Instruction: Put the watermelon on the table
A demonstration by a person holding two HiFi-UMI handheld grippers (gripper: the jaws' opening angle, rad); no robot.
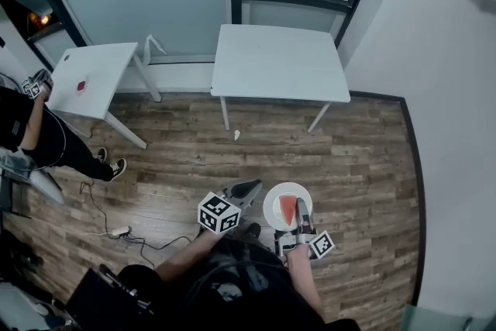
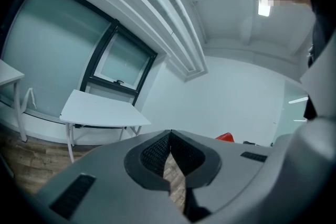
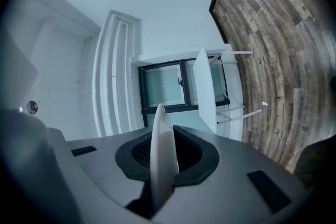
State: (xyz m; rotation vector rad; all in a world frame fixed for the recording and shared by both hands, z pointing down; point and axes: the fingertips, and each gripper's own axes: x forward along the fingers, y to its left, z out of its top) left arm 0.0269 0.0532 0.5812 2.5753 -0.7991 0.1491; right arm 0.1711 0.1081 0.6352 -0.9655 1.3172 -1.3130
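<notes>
A red watermelon slice [image 1: 287, 209] lies on a round white plate [image 1: 276, 200] held low over the wooden floor. My right gripper [image 1: 302, 208] is shut on the plate's right rim. In the right gripper view the plate [image 3: 163, 152] stands edge-on, pinched between the jaws of my right gripper [image 3: 161, 150]. My left gripper [image 1: 251, 187] hovers just left of the plate, shut and holding nothing. In the left gripper view the tips of my left gripper [image 2: 169, 136] meet, and a red bit of the watermelon [image 2: 226, 137] peeks over the right jaw. The white table [image 1: 279, 62] stands ahead below the window.
A second white table [image 1: 93, 77] at the left carries a small red thing [image 1: 81, 86]. Another person [image 1: 39, 132] stands beside it at the far left. Cables [image 1: 116, 232] trail over the floor. A pale scrap [image 1: 237, 135] lies near the table legs. A white wall [image 1: 442, 128] borders the right.
</notes>
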